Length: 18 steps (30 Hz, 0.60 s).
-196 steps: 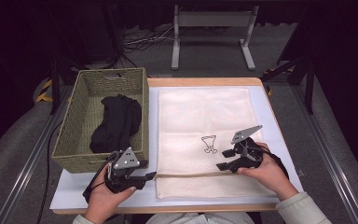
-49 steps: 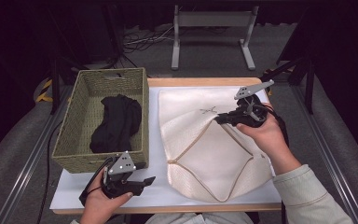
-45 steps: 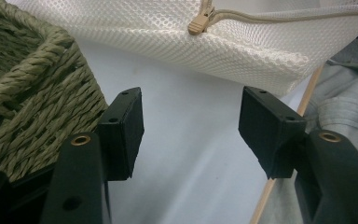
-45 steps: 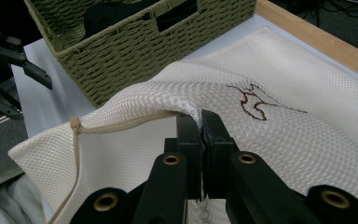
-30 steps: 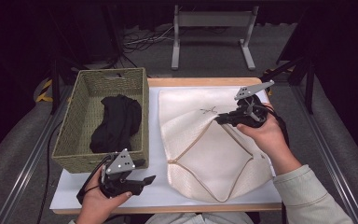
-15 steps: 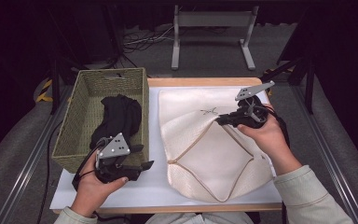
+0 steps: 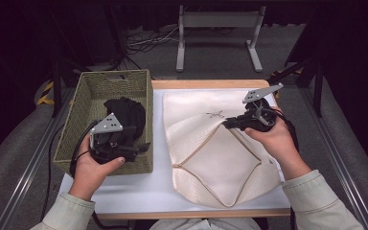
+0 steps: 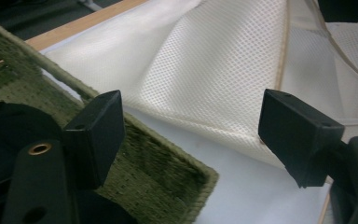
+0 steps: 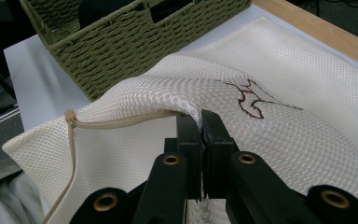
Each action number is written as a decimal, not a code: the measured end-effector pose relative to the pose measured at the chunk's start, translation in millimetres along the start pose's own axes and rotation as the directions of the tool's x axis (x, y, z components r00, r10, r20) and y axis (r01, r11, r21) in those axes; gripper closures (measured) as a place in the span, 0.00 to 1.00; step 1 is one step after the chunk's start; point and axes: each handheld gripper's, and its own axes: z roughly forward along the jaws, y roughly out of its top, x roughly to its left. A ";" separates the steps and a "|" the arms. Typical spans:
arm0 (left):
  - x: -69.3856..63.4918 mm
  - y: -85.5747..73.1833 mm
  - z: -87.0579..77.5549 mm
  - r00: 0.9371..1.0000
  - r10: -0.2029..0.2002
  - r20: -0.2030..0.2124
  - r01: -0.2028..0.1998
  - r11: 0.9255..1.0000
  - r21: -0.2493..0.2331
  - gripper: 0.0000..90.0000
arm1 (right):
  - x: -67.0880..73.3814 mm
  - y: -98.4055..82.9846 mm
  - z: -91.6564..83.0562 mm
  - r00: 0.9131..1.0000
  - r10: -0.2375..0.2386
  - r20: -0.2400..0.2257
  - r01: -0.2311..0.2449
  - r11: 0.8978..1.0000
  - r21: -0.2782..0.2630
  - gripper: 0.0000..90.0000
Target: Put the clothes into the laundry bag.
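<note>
Currently my right tool (image 7: 229,123) pinches the mesh bag's (image 7: 206,163) corded rim, lifted just right of the basket (image 7: 76,132). Left tool (image 7: 141,147), jaws just opening and empty, hovers over the basket's black garment (image 7: 127,110): soft, light, floppy; grab a bunched fold.

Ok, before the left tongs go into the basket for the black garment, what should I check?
1. Right tongs shut on the mesh bag edge: ok.
2. Bag mouth held open: ok, the top layer is lifted.
3. Left tongs open, nothing between them: ok; the jaws have just been opening.
4. Left tongs above the basket: ok.
5. Black garment free to lift: cannot tell.
</note>
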 end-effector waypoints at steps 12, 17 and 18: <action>44.4 2.0 13.5 0.998 -0.061 -0.035 0.061 0.998 0.001 0.17 | -0.4 -1.1 1.4 1.000 0.004 -0.005 -0.004 1.000 0.000 0.98; 66.2 -0.5 13.2 0.986 -0.133 -0.101 0.134 0.991 0.003 0.12 | -0.5 -1.8 3.7 1.000 0.001 -0.011 -0.001 1.000 0.002 0.98; 70.4 -1.4 13.1 0.984 -0.145 -0.107 0.146 0.989 0.002 0.11 | -0.3 -1.7 4.0 1.000 -0.001 -0.012 0.001 1.000 0.003 0.98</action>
